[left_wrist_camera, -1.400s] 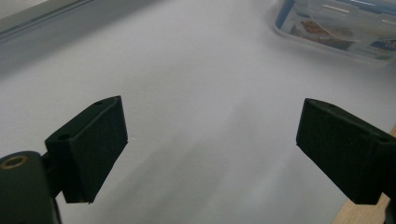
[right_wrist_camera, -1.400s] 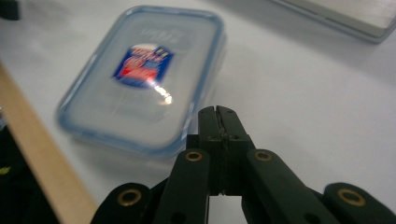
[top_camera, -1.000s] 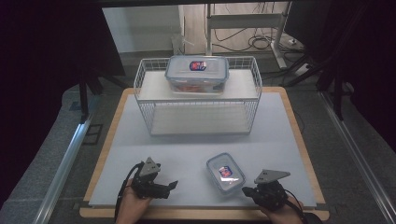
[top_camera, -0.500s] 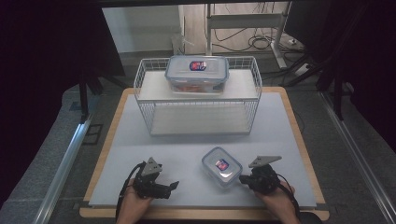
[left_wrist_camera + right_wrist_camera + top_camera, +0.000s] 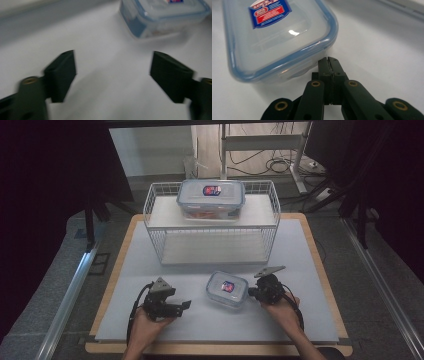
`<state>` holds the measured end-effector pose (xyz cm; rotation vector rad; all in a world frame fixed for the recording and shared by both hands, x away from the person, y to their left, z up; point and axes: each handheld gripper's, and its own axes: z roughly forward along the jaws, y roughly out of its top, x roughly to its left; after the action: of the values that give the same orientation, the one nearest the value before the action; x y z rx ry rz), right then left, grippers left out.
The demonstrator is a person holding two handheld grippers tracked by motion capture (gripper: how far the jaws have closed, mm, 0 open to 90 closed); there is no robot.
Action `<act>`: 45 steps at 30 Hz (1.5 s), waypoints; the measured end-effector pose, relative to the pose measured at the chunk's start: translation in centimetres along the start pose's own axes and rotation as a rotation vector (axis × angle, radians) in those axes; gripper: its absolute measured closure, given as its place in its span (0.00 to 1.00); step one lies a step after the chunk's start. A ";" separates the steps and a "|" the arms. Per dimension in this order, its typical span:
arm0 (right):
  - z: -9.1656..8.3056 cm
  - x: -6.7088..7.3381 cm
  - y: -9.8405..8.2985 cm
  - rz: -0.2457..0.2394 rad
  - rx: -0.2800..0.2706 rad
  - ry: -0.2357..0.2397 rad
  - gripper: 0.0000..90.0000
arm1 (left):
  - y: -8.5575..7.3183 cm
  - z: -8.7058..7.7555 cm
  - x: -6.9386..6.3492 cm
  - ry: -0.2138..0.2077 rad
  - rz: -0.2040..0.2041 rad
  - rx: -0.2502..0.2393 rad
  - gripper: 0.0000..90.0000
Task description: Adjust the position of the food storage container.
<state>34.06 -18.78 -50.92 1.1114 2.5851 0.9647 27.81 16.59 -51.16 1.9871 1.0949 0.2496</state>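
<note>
1. Two grippers are on the pale grey table mat, and between them lies the small clear plastic box with a blue-rimmed lid and red-and-blue label, well in front of the white wire rack.
2. Right gripper: jaws pressed flat together with nothing between them, tips right at the box's side. In the right gripper view the closed tips sit at the lid's blue rim, touching or a hair off, I can't call it.
3. Compared with a second ago, that box has slid left and turned a little, and the right hand has come along with it. My read: it's being nudged across, not picked up.
4. Left gripper: jaws have just been closing but are still parted, bare mat between them; the box lies ahead, apart from the tips.
5. Up on the rack's top shelf, a larger clear box with the same kind of label hasn't budged.
6. Meaning: the small box looks set up for the left gripper to meet.
</note>
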 end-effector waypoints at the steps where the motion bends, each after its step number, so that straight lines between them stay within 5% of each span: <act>1: -0.3 -0.1 -0.1 0.004 -0.012 0.002 0.99 | 0.9 0.8 0.3 -0.017 0.004 0.004 0.52; 4: -1.0 0.0 -0.4 0.013 -0.024 0.001 0.99 | 1.8 2.1 0.4 -0.005 0.036 0.024 0.75; 5: -1.2 0.0 -0.5 0.016 -0.031 0.007 0.99 | 2.4 3.1 0.3 -0.007 0.052 0.036 0.75; 6: -1.7 0.3 -0.8 0.024 -0.038 0.020 0.99 | 3.1 4.5 0.2 -0.009 0.070 0.059 0.89; 7: -1.7 0.4 -0.9 0.017 -0.035 0.021 0.99 | 3.5 5.3 0.2 -0.018 0.070 0.067 0.93; 12: -1.0 0.6 -0.6 0.008 -0.026 0.015 0.99 | 4.3 7.6 -0.5 -0.063 0.097 0.113 0.98; 16: -0.4 0.9 -0.3 -0.002 -0.015 -0.003 0.99 | 3.9 7.4 -1.4 -0.012 0.139 0.142 0.98; 19: -0.2 1.3 -0.2 -0.018 -0.014 -0.003 0.99 | 3.5 6.7 -1.6 -0.003 0.134 0.151 0.99; 29: 0.2 3.2 -0.2 -0.072 0.001 0.020 0.99 | 1.0 3.9 -3.0 -0.001 0.075 0.176 1.00; 34: 0.2 3.2 -0.2 -0.072 0.004 0.027 0.99 | 0.8 3.6 -3.4 0.014 0.085 0.182 0.98; 39: -0.6 3.1 -0.6 -0.082 -0.017 0.033 0.94 | 0.7 2.4 -2.7 0.023 0.063 0.137 0.87; 42: -1.3 2.7 -1.0 -0.095 -0.037 0.009 0.90 | 0.5 1.4 -2.6 0.025 0.081 0.107 0.78; 45: -2.9 1.4 -2.0 -0.090 -0.078 -0.007 0.77 | -0.5 -0.1 -2.5 0.065 0.129 0.061 0.57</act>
<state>30.81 -20.26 -49.80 0.9691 2.5439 1.0298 25.93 14.84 -50.94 2.1202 1.0269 0.3551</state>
